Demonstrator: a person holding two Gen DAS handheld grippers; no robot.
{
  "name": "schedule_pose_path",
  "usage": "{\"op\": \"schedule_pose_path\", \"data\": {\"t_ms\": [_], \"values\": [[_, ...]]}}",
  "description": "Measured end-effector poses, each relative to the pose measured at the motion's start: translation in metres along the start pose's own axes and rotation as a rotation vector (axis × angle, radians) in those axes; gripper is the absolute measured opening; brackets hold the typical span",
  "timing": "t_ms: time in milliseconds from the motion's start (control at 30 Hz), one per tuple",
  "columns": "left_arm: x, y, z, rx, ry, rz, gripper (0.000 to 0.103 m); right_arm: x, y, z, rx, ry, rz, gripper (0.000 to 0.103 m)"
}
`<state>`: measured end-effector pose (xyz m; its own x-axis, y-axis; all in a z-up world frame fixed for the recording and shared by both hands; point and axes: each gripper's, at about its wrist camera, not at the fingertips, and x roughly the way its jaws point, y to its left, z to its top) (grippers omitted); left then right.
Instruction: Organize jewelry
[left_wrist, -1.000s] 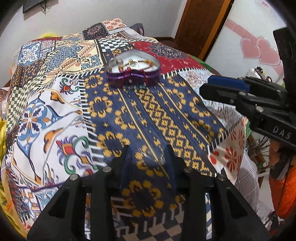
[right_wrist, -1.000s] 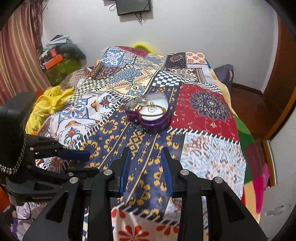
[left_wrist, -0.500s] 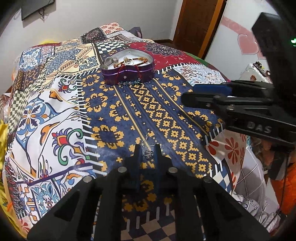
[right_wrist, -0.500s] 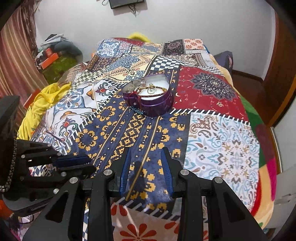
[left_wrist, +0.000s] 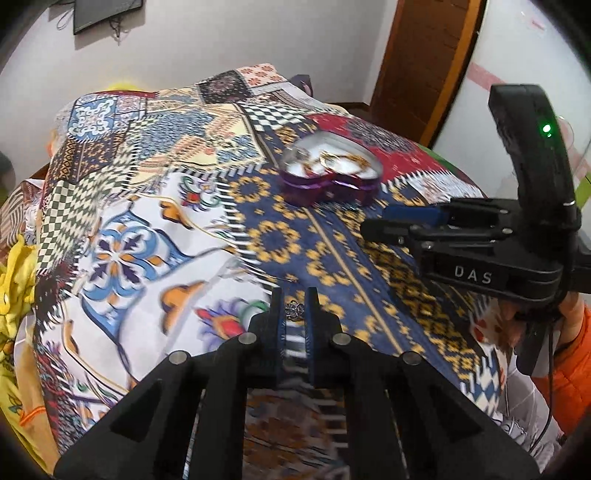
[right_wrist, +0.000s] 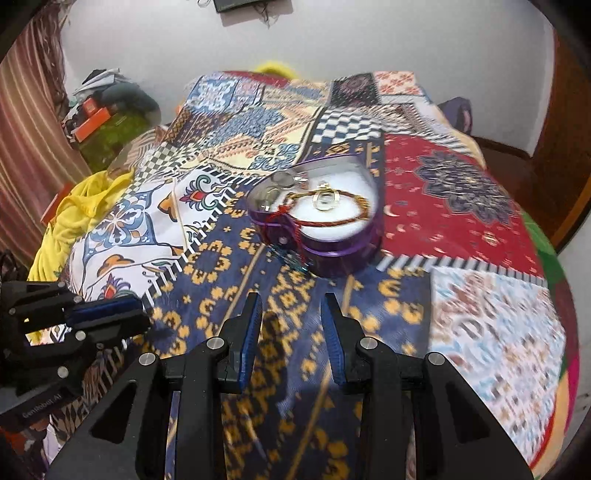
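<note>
On a bed (right_wrist: 461, 206) spread with a patchwork quilt (left_wrist: 155, 236) of blue, red and white panels, we hold a black tool in each hand above the fabric. The right tool (right_wrist: 291, 299) has its blue-padded fingers spread apart with nothing between them, poised over the navy-and-yellow panel just short of the heart-shaped purple jewelry box (right_wrist: 317, 229). The left tool (left_wrist: 294, 295) is clenched on a small silver trinket (left_wrist: 293, 309), pinched near the fingertips, with the box well ahead of it. From the right wrist view we see the left tool low at the left edge, off the near side of the quilt. The box (left_wrist: 330, 177) sits open on the quilt where the navy panel meets the red one; inside lie a red-and-gold cord bracelet (right_wrist: 332, 210), a gold ring (right_wrist: 325, 197) and some silvery pieces too blurred for us to identify.
</note>
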<state>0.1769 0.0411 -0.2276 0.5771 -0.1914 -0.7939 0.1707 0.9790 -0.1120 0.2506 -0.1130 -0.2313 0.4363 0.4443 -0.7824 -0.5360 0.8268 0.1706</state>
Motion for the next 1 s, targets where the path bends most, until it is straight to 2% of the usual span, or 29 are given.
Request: {"op": "schedule_pose_path", "data": {"t_ms": [633,1000], "values": [[0.014,0.025,0.006,-0.053,-0.036,-0.106,0.009,0.024,0.025,0.024,-0.101,0.042,-0.025,0.03],[0.014,0.034,0.007,-0.071,-0.041,-0.112,0.009,0.038,0.021,0.035,-0.05,0.068,-0.06,0.029]]}}
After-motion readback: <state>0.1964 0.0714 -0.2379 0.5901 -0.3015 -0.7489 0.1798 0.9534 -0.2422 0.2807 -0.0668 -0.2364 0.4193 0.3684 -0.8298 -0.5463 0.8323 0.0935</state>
